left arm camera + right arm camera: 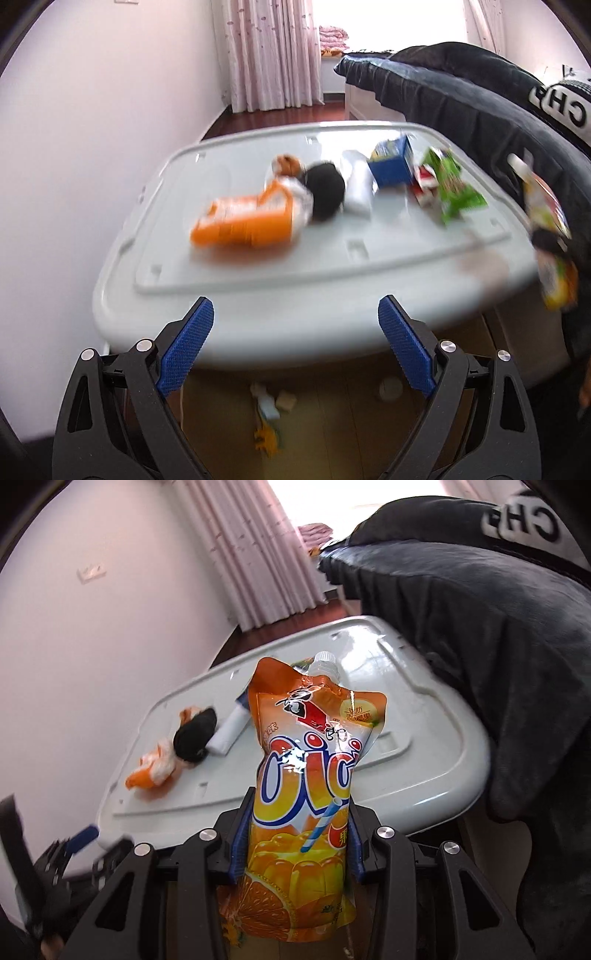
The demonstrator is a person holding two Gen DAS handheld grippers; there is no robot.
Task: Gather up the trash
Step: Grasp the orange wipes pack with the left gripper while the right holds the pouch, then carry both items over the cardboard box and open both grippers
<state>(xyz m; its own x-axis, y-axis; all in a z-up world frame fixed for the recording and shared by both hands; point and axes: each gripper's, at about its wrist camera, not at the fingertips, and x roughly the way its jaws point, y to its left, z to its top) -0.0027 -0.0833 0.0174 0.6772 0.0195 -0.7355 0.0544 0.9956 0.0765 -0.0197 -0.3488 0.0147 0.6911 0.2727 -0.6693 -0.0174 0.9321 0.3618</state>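
My right gripper (299, 834) is shut on an orange jelly drink pouch (310, 775), held upright above the near edge of the grey plastic lid (424, 760); the pouch also shows in the left wrist view (546, 221) at the right. My left gripper (295, 347) is open and empty, just before the lid's near edge (258, 332). On the lid lie an orange wrapper (243, 218), a black round object (327, 192), a white packet (356, 184), a blue carton (393, 162), a red pack (424, 184) and a green wrapper (454, 184).
A dark jacket (480, 103) hangs over the lid's right side. A cardboard box (332, 424) under the lid's near edge holds some scraps (267, 410). A white wall is at the left, pink curtains (266, 55) at the back.
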